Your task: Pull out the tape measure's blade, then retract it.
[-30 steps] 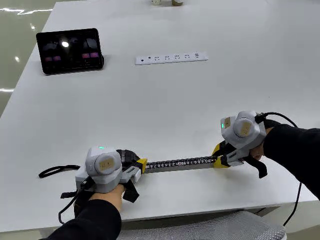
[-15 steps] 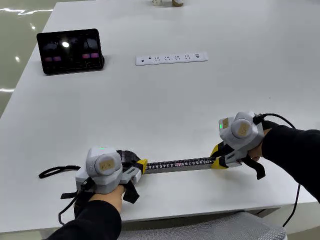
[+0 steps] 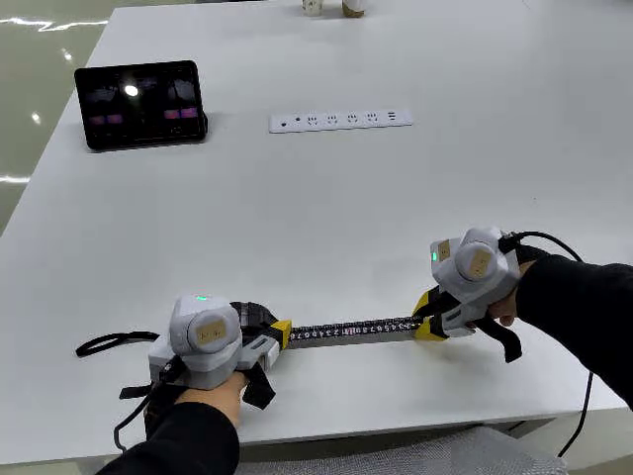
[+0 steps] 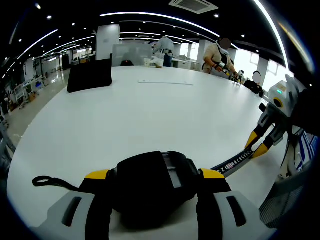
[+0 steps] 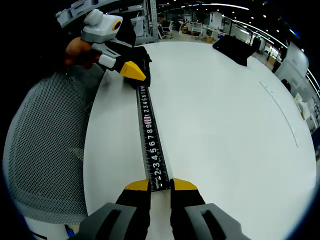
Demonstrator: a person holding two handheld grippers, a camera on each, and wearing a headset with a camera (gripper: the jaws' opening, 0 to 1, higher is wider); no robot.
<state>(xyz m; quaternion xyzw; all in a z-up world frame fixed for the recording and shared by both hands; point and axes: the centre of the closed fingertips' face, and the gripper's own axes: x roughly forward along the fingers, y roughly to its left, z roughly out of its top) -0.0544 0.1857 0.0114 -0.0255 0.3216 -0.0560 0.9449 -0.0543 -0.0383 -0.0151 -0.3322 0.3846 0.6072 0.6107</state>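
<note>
Near table (image 3: pixel 346 198) edge, left gripper (image 4: pixel 155 174) clamps tape measure (image 3: pixel 252 315), right gripper (image 5: pixel 160 185) pinches outstretched blade (image 5: pixel 149 130).

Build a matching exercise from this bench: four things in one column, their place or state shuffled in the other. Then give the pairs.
1. tape measure case
2. blade
3. power strip
4. tablet

A. stands propped, far left
B. tip pinched by the right gripper
C. lies flat, far side, apart from both grippers
D. clamped in the left gripper

Pairs: 1-D, 2-B, 3-C, 4-A
</note>
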